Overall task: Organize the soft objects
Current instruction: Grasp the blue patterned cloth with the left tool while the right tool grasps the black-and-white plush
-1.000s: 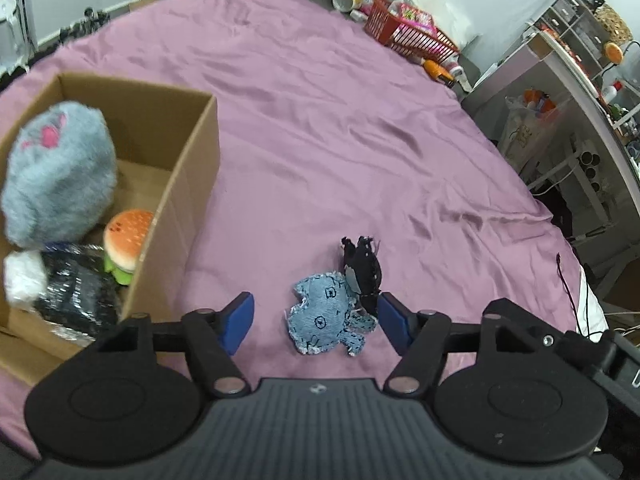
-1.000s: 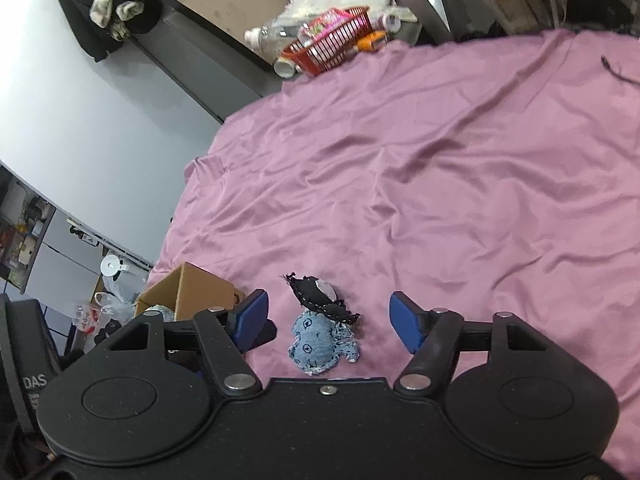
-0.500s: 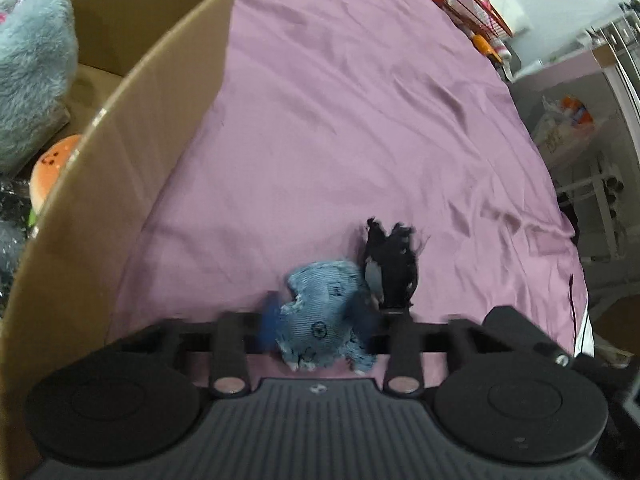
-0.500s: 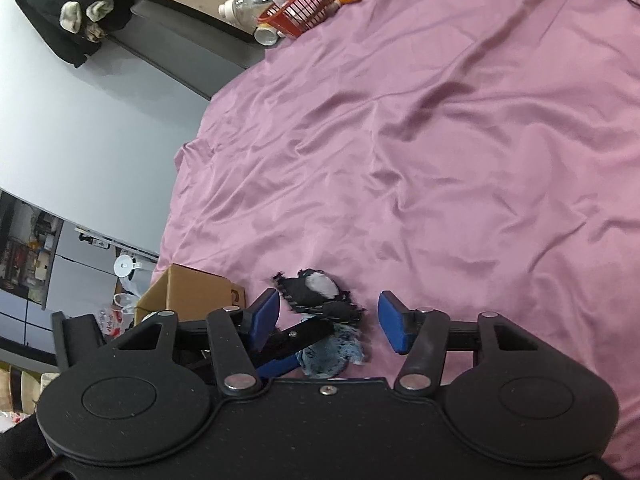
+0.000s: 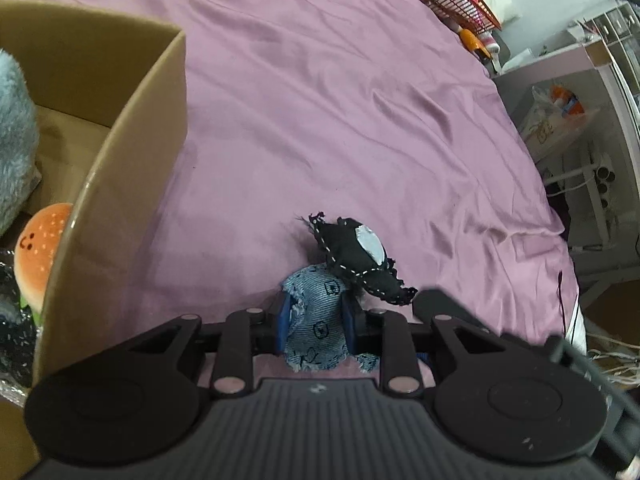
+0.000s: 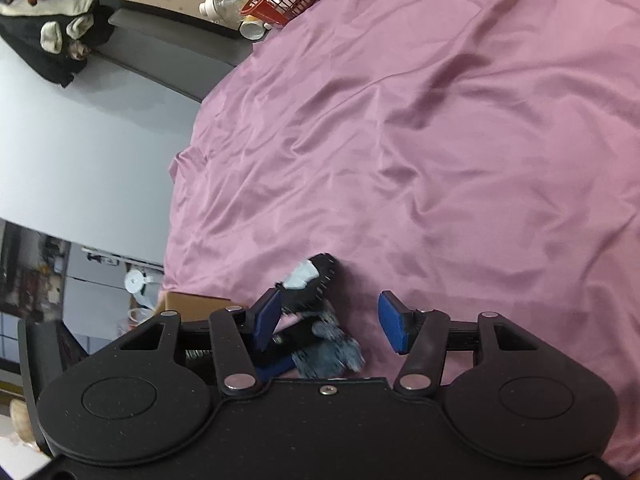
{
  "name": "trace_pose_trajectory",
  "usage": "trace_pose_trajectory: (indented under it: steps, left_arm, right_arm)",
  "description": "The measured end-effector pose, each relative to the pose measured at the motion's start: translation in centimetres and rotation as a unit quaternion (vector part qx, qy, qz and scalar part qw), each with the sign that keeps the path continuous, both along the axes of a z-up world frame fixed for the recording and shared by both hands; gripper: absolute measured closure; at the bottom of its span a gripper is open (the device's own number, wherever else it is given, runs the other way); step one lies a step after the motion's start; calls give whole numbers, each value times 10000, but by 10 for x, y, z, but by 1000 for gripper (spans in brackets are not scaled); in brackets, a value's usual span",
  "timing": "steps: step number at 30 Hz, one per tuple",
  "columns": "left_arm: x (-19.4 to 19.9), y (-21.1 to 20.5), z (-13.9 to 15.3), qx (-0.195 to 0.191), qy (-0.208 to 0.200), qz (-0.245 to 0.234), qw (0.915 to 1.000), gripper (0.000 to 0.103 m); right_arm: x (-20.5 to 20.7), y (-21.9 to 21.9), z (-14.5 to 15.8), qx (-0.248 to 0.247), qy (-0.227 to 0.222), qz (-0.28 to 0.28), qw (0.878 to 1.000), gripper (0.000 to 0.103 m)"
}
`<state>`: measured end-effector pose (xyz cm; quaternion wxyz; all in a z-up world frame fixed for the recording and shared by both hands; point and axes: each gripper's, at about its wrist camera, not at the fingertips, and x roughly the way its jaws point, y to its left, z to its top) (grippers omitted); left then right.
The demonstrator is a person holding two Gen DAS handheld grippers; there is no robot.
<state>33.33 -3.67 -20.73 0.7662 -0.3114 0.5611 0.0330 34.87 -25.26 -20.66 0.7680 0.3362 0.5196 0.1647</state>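
On a pink-sheeted bed (image 5: pixel 320 120), beside an open cardboard box (image 5: pixel 132 184), two handheld grippers meet over a pair of small cloth toys.

From left: the box holds a grey plush (image 5: pixel 12 140) and a burger toy (image 5: pixel 38 248); just right of its near corner the left gripper (image 5: pixel 316 326) is clamped on the denim toy (image 5: pixel 316 316), with the black stitched toy (image 5: pixel 360 258) lying against its far side on the sheet. The right gripper (image 6: pixel 330 326) hangs over both toys, its blue pads spread wide and holding nothing.
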Motion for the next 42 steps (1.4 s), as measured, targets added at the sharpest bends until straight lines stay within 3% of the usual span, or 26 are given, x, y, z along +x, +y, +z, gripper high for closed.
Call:
trace_pose_trajectory:
  steps: [4, 9, 12, 20, 37, 42]
  left_arm:
    - [-1, 2, -4, 30, 173, -51, 9998, 78]
    - [1, 2, -7, 82, 218, -59, 9997, 78]
    - [1, 2, -7, 94, 196, -98, 9997, 78]
    - [-5, 6, 0, 63, -45, -93, 9999, 78]
    - [-33, 22, 59, 381, -830, -123, 9957, 78]
    - [-47, 31, 73, 405, -930, -18, 9948, 78]
  right_arm:
    - [6, 6, -12, 13, 165, -56, 9998, 51]
    - [9, 14, -30, 155, 487, -55, 9987, 83]
    - [5, 13, -24, 76, 324, -23, 9994, 92]
    - [-6, 11, -4, -64, 21, -178, 9998, 94]
    - [-28, 2, 41, -347, -757, -309, 9960, 94]
    - [-40, 5, 60, -664, -1066, -290, 9917, 94]
